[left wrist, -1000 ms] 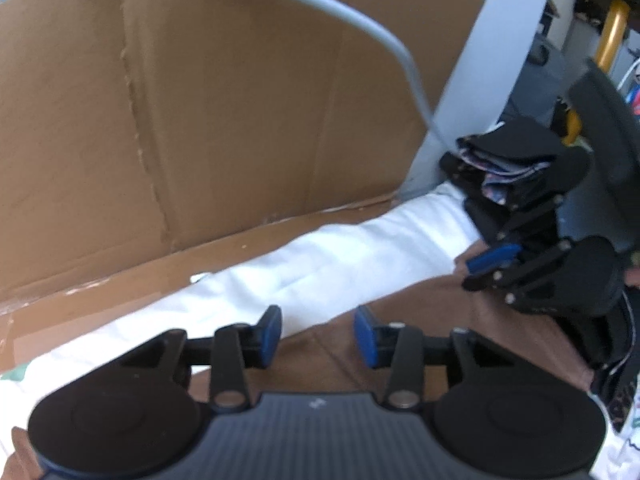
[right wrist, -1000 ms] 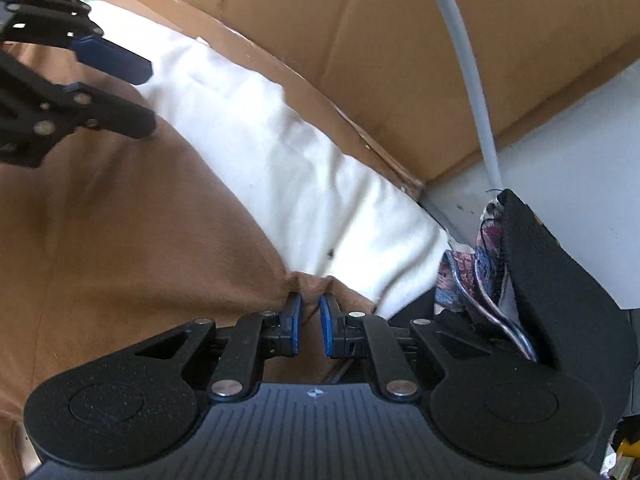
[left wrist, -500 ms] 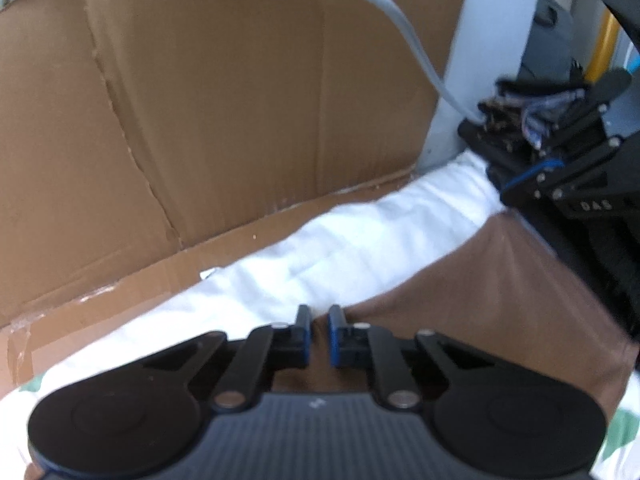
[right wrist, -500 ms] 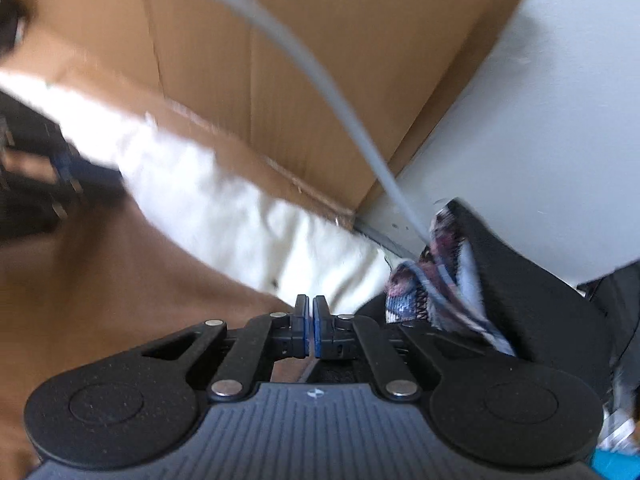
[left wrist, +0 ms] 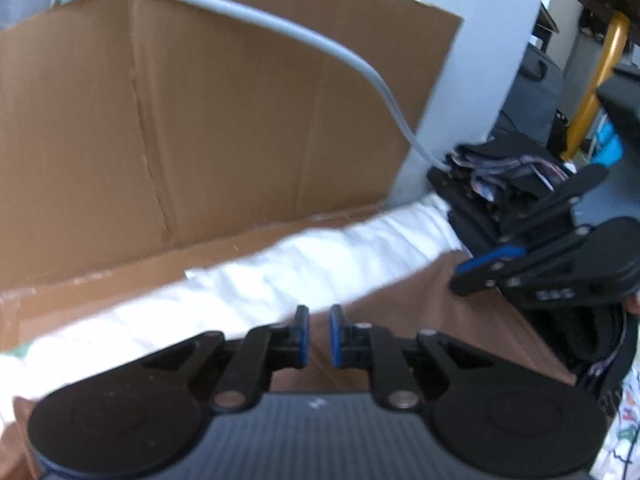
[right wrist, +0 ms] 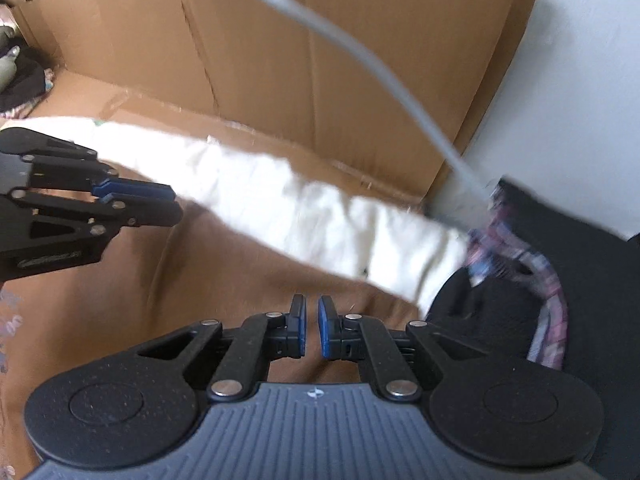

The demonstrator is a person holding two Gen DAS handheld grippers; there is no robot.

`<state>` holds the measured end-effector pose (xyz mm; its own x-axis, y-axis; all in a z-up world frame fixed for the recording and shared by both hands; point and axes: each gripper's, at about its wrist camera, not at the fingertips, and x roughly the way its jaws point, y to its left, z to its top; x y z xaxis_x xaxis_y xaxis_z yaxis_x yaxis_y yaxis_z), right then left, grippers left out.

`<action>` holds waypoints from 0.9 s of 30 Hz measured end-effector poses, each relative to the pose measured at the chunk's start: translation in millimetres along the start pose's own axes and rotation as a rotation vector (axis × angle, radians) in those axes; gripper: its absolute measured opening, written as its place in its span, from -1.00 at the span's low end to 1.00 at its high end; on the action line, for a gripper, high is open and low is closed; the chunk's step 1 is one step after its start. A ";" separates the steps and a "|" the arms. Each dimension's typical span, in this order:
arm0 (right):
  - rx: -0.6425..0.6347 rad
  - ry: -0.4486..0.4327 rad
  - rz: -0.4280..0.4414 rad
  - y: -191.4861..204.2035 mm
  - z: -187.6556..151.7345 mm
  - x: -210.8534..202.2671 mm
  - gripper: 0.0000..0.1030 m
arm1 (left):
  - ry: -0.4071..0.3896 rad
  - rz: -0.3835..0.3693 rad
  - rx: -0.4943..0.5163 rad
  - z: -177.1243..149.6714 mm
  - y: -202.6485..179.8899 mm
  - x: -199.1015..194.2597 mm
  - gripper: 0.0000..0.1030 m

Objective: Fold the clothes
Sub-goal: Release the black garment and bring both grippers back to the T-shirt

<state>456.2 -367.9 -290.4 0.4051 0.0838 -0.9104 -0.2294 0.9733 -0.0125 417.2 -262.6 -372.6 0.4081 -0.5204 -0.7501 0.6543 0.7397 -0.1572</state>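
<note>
Left gripper point(left wrist: 318, 336) nearly shut, pinching the brown cloth point(left wrist: 420, 312) at its edge. Right gripper point(right wrist: 311, 326) narrow too, jaws opening, brown fabric showing in the gap; a firm hold I can't confirm. The cloth lies flat, lightly creased, over a white sheet point(left wrist: 280, 264). Behind: cardboard point(left wrist: 200, 120), a grey cable point(left wrist: 280, 24), dark folded clothes point(right wrist: 520, 280) right.

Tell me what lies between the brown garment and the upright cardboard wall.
A long white cloth runs between the brown garment and the cardboard wall, with a strip of cardboard floor behind it. The right wrist view shows it best.
</note>
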 end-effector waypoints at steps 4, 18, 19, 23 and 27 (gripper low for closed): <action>0.007 0.021 -0.041 0.3 -2.6 16.3 -0.77 | 0.070 0.020 0.040 -14.3 -6.2 21.1 -0.78; -0.011 -0.140 -0.039 28.8 -16.9 -35.3 -0.60 | -0.003 -0.004 -0.043 -18.2 -21.9 -19.2 -0.43; -0.006 -0.156 -0.023 31.3 -22.8 -43.0 -0.56 | -0.002 -0.012 -0.051 -22.8 -24.5 -25.9 -0.43; 0.012 -0.185 0.043 46.9 -56.9 -65.1 -0.55 | 0.005 -0.024 -0.079 -44.9 -33.2 -52.7 -0.43; 0.063 -0.180 0.123 57.9 -96.7 -81.3 -0.55 | 0.021 -0.034 -0.102 -69.3 -42.2 -72.0 -0.44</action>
<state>324.4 -339.1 -257.1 0.5303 0.2338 -0.8149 -0.2333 0.9644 0.1249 316.1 -226.8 -356.5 0.3725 -0.5376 -0.7564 0.5986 0.7621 -0.2468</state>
